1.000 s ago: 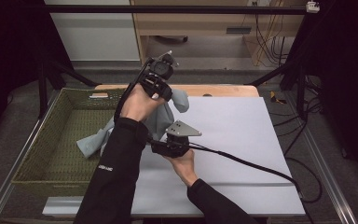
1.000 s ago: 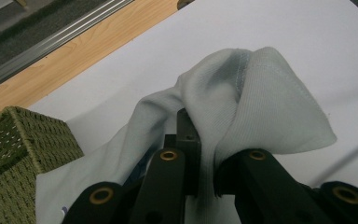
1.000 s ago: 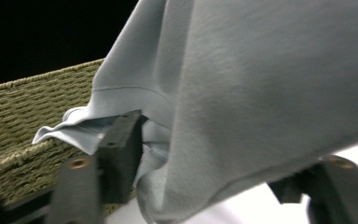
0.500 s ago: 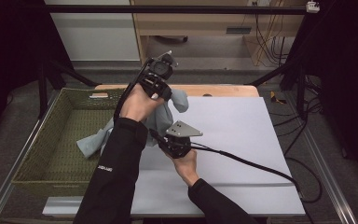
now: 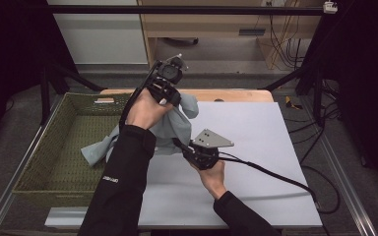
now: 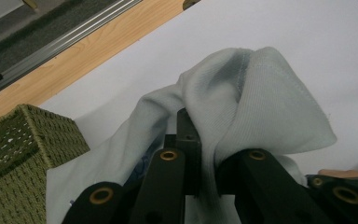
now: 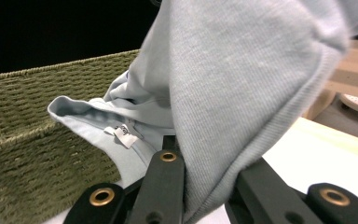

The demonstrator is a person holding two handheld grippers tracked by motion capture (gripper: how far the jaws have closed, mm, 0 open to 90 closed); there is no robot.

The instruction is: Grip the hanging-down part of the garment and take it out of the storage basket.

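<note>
A light blue-grey cloth [image 5: 170, 130] hangs between my two grippers over the left side of the white table sheet [image 5: 261, 147]. My left gripper [image 5: 173, 96] is raised near the table's far edge and is shut on an upper fold of the cloth [image 6: 251, 107]. Lower and nearer, my right gripper [image 5: 178, 144] points left and is shut on the cloth's lower edge [image 7: 242, 84]. A small white label [image 7: 121, 133] shows on the fabric. One end of the cloth trails over the rim of the green woven basket [image 5: 34, 147].
The green woven basket [image 6: 14, 154] stands at the table's left, tight against the sheet. A wooden table edge [image 5: 231, 95] runs along the back. A black cable [image 5: 275, 174] trails right from the right gripper. Metal rails border both sides.
The right gripper has closed on the cloth's lower edge and shifted slightly right and up with it. The left gripper has stayed raised with its fold.
</note>
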